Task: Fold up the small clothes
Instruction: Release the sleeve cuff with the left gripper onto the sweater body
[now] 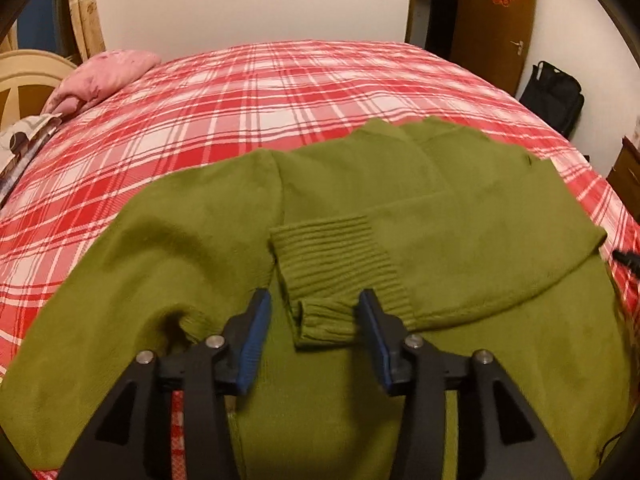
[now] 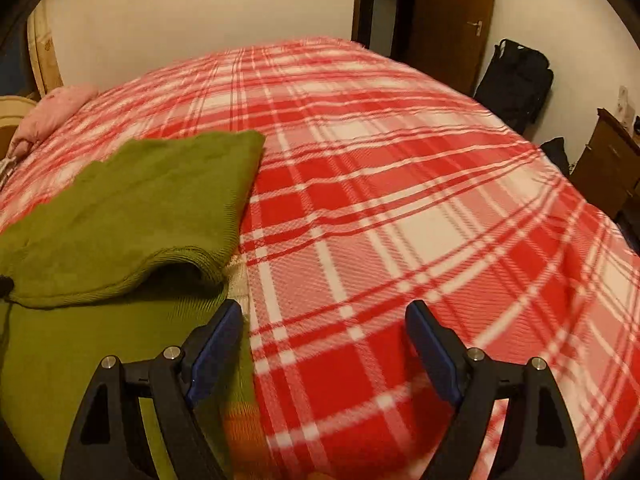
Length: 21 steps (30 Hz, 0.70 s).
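A green knit sweater [image 1: 480, 220] lies spread on the red and white plaid bed cover [image 1: 280, 92]. One sleeve is folded in across its body, and the ribbed cuff [image 1: 336, 256] rests on top. My left gripper [image 1: 314, 296] hangs just over the cuff's end. Its blue pads [image 1: 256, 336] stand apart on either side of the cuff and do not press it. In the right wrist view the sweater [image 2: 120, 200] fills the left side, with a folded edge lifted a little. My right gripper [image 2: 324, 306] is open over the bare plaid cover [image 2: 400, 200], beside the sweater's edge.
A pink pillow [image 1: 104, 76] lies at the bed's far left by the headboard. A black bag [image 2: 512, 80] stands on the floor by the wooden door [image 1: 492, 20], and a wooden cabinet [image 2: 612, 160] is at the right. A black cable end [image 1: 628, 258] shows at the sweater's right edge.
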Tool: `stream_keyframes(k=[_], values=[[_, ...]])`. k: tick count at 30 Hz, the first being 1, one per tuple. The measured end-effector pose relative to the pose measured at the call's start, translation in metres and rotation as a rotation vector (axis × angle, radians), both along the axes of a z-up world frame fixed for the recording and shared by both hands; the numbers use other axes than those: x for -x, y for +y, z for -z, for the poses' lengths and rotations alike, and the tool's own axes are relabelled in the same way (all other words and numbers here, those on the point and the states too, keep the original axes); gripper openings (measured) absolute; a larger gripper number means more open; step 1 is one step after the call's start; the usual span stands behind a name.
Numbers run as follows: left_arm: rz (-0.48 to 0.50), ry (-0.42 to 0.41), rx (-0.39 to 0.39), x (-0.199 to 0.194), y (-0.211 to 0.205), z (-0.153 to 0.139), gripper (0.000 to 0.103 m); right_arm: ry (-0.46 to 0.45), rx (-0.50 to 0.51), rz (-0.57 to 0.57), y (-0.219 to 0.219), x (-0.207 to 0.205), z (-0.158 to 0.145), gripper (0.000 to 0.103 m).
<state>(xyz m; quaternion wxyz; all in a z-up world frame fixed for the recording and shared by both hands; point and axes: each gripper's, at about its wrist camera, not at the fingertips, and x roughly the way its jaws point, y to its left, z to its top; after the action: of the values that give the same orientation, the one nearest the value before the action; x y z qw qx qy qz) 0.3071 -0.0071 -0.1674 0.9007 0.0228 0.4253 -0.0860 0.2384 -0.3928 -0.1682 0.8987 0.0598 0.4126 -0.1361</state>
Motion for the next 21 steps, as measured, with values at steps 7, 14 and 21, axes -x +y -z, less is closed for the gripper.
stream_keyframes(k=[7,14,21], values=[[-0.014,-0.013,-0.042,0.0,-0.006,0.004,0.055,-0.134,-0.082,-0.233,0.061,-0.037,-0.043,0.076],[-0.024,0.001,0.007,0.0,0.002,0.007,0.058,0.022,-0.04,-0.227,0.074,-0.072,0.002,0.054],[-0.019,-0.002,-0.015,0.0,-0.003,0.008,0.062,0.038,0.032,-0.214,0.074,-0.054,0.002,0.053]])
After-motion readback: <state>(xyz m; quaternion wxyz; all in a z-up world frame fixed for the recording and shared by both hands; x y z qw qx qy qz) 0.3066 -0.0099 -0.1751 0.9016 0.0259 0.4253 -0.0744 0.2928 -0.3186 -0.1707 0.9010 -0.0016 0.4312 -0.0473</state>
